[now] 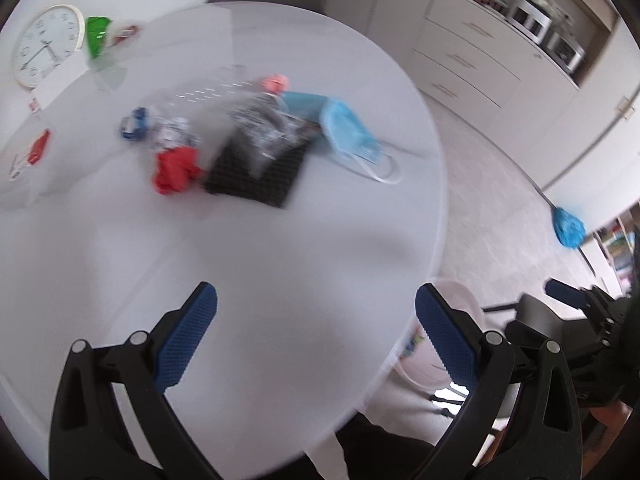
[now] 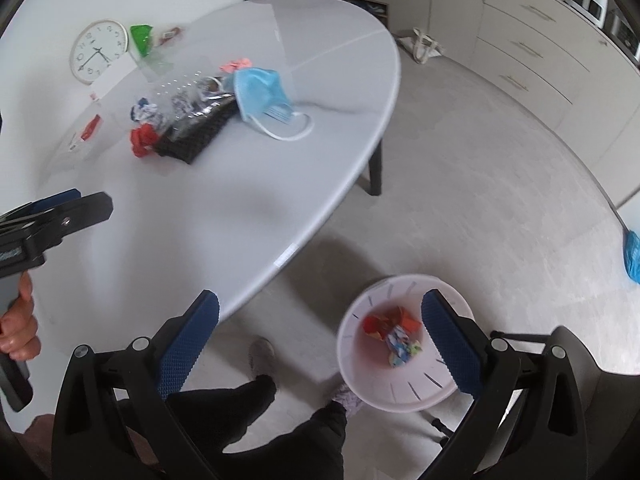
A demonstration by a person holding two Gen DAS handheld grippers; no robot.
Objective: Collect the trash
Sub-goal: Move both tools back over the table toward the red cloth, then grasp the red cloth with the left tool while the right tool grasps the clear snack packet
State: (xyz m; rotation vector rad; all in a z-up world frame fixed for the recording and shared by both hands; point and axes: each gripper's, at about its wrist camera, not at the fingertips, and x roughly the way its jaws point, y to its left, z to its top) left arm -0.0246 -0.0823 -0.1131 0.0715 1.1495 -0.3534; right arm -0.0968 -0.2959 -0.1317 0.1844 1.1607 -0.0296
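Both my grippers empty, fingers spread wide. Left gripper (image 1: 316,340) over table (image 1: 280,248); trash pile, red wrapper (image 1: 174,170) nearest, lies ahead, slightly left. Right gripper (image 2: 320,344) above bin (image 2: 400,396), off the table. Left is nearer.

The left wrist view looks from above the near edge of the counter (image 1: 280,248) across its top toward the wall clock (image 1: 47,45), fairly near the surface. The right wrist view sits higher and farther back from the clock (image 2: 99,51), off the counter (image 2: 224,184) edge, looking down at floor and wastebasket (image 2: 352,368). Both views share the countertop, clock and blue mask (image 1: 348,130) (image 2: 260,90)
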